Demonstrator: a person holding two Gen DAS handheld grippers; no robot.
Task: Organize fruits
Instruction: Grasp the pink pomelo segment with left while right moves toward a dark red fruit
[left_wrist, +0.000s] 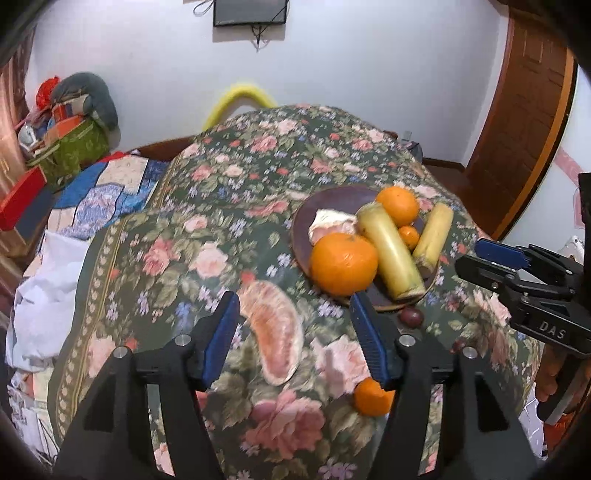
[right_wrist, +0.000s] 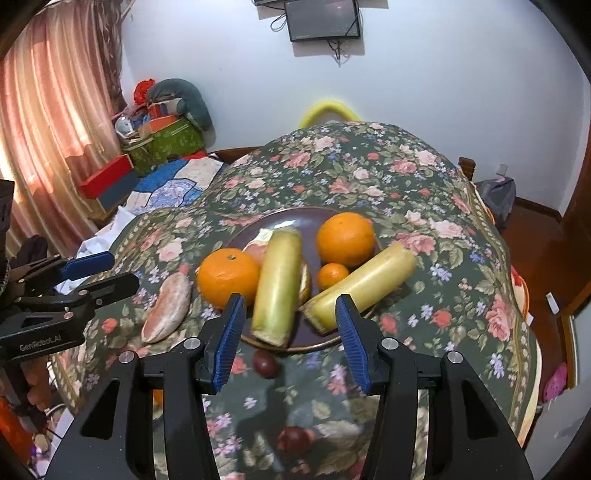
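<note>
Both the left gripper (left_wrist: 295, 339) and the right gripper (right_wrist: 290, 341) stand parted, gripping nothing. A brown plate (right_wrist: 255, 225) mid-table holds oranges (right_wrist: 345, 239) and sugarcane pieces (right_wrist: 275, 284) (a pomelo segment (left_wrist: 275, 332) lies beside it on the floral tablecloth (left_wrist: 258, 166)).

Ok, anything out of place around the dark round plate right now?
Yes. Several fruits lie off the dark round plate, on the floral cloth: a peeled pink pomelo segment to its left, two small dark purple fruits in front, and a small orange mandarin near the left gripper, whose jaws stand open and empty.
</note>
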